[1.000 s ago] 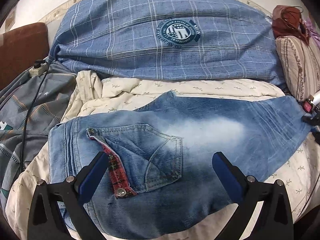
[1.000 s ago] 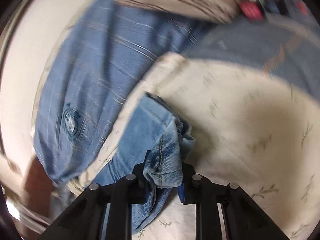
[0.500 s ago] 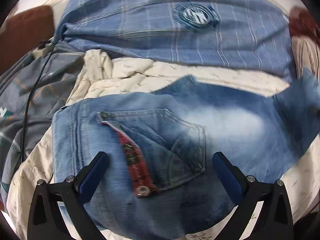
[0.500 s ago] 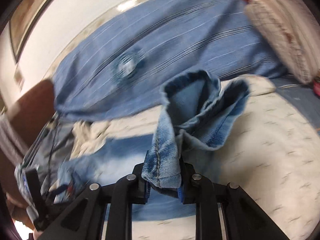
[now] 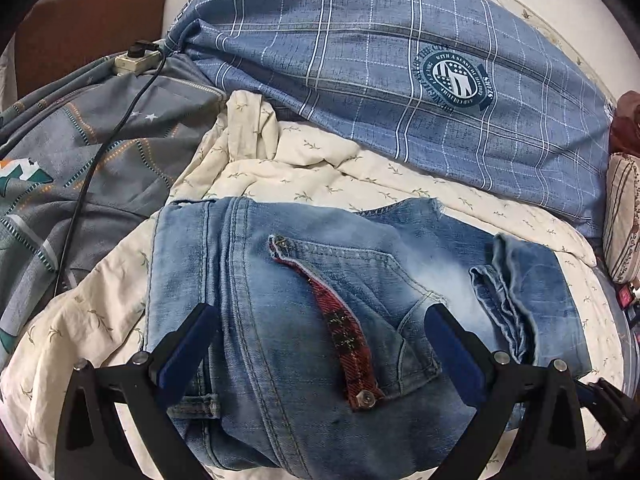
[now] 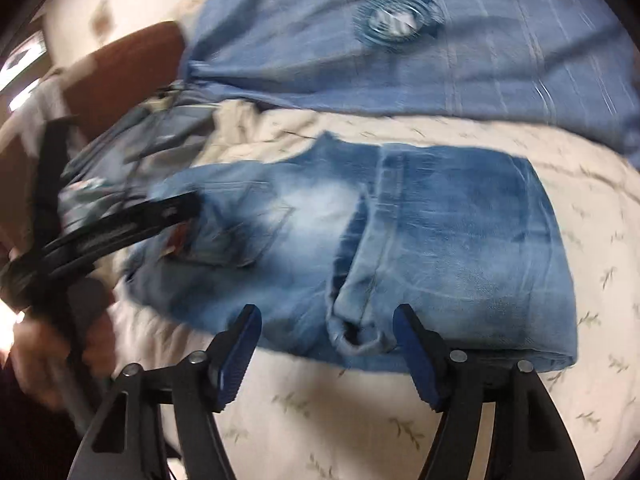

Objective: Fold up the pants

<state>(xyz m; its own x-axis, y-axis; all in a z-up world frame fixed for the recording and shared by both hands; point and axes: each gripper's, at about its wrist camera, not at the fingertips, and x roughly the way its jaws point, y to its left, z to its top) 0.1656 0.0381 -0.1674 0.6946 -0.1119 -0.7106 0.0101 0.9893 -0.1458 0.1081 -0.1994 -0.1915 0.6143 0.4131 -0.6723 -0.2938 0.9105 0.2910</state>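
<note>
The left gripper (image 5: 320, 348) is hovering wide open and empty over the pocket end of the jeans (image 5: 280, 320), which are lying folded on the cream bedsheet (image 5: 320, 168), while the right gripper (image 6: 326, 354) is opening, its pads clear of the hem (image 6: 356, 320) between them.

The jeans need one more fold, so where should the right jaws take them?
Probably the rolled leg hems, lying loose on the folded jeans at their near edge. Come from that near side with the right gripper, whose jaws are opening and straddle the hems; that thick, raised roll gives the pads something to bite.
</note>
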